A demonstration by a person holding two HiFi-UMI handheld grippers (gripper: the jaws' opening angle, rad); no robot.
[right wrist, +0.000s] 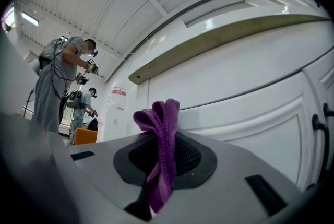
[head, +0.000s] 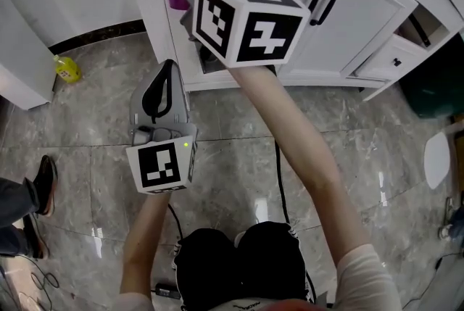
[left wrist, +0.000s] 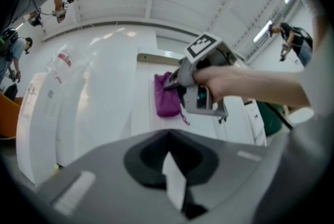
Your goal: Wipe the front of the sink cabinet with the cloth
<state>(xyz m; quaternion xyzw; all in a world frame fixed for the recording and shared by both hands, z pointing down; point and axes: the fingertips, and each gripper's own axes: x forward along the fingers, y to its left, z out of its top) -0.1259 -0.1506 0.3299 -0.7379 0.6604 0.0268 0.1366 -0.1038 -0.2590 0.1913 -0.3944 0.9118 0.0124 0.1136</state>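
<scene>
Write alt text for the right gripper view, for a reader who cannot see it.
The right claw is shut on a bunched purple cloth, held close to the white sink cabinet front. Two people with equipment stand far off at the left.

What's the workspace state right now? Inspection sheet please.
Surface: white sink cabinet front with black handles.
Job's things: purple cloth, bunched, held up at the cabinet front.
Clutter: small yellow bottle on grey tiled floor.
Grippers: right gripper shut on the cloth; left gripper shut, empty, held lower.
Cables: black cable on the floor by the person's legs.
Surroundings: another person working nearby; dark shoe at left.
</scene>
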